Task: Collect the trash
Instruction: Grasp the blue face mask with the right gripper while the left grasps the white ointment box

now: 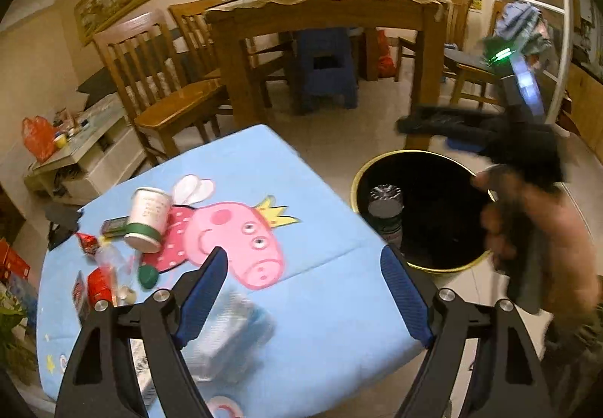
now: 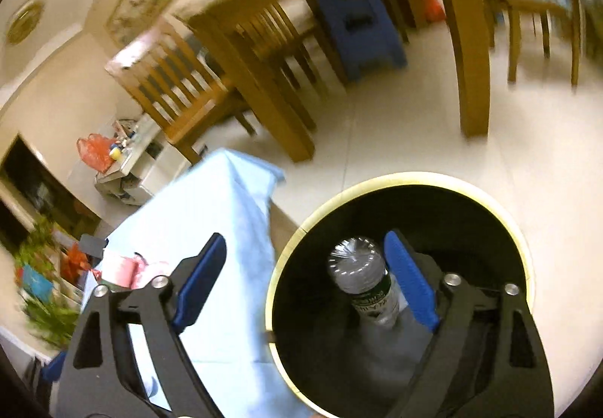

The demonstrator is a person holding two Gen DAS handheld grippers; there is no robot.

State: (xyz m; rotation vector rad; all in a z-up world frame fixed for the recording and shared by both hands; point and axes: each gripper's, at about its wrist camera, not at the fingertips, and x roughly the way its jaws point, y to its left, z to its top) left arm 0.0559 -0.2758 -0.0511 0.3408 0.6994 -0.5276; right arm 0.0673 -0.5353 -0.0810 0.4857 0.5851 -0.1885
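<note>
**Bottle in the bin, more trash waiting**

Your right tongs (image 2: 305, 278) hung wide open and empty over the bin (image 2: 407, 179), the bottle (image 2: 361, 274) lying inside, apparently dropped. Your left tongs (image 1: 305, 290), also open and empty, hovered above the surface (image 1: 320, 214); a blurred packet (image 1: 230, 327) lay between them, cup (image 1: 147, 218) to their left.

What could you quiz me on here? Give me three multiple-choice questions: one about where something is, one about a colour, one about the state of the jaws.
1. Where is the clear plastic bottle with the green label?
A. On the wooden chair
B. Inside the round black bin with the gold rim
C. On the floor tiles

2. What colour is the cloth with the cartoon pig?
A. Light blue
B. Yellow
C. Dark brown

3. How do the jaws of the right gripper stand?
A. Clamped on the bottle
B. Shut on nothing
C. Wide open

Answers: 1 B, the bottle lies within the bin's rim; 2 A, the cloth is pale blue around the pink pig; 3 C, both blue pads stand far apart, touching nothing.
</note>
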